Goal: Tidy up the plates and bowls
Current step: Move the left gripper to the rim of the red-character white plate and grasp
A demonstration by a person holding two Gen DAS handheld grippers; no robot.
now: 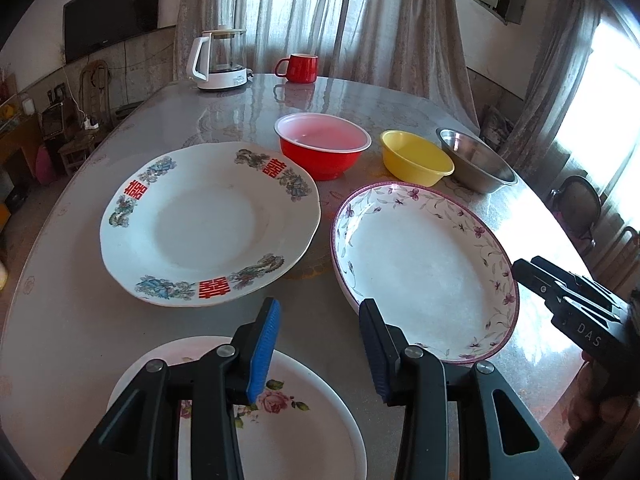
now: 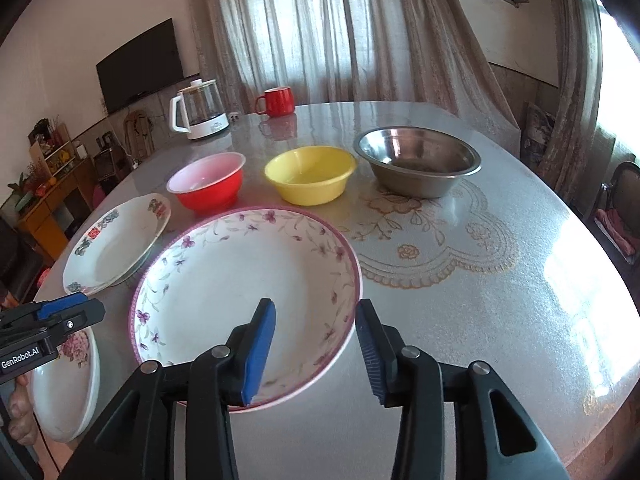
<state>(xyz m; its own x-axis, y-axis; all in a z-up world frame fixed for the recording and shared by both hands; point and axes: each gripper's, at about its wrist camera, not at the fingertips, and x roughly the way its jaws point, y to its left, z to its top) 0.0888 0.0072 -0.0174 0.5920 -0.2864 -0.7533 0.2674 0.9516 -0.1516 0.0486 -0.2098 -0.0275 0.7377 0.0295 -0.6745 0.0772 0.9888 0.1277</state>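
Both grippers hover above the glossy grey round table (image 2: 500,320) with jaws parted and nothing between the pads: the left gripper (image 1: 320,344) hangs over the near edge of the white rose-printed plate (image 1: 296,432), and the right gripper (image 2: 316,350) hangs over the near rim of the deep white plate with purple floral border (image 2: 224,292). The white scalloped plate with red characters and blue flowers (image 1: 208,220) lies farther left; the red plastic bowl (image 2: 208,184), yellow plastic bowl (image 2: 310,176) and stainless steel bowl (image 2: 418,162) stand in a row behind, apart from one another. The main hazard is a rim grasp on glazed ceramic: a shallow bite lets a plate pivot and slip onto the table. The purple-bordered plate appears close to the scalloped plate, though the fisheye view makes the gap uncertain, so a tilted lift may chip both. The rose plate lies near the table edge; a nudge may push it off. A clash between the two grippers is also possible.
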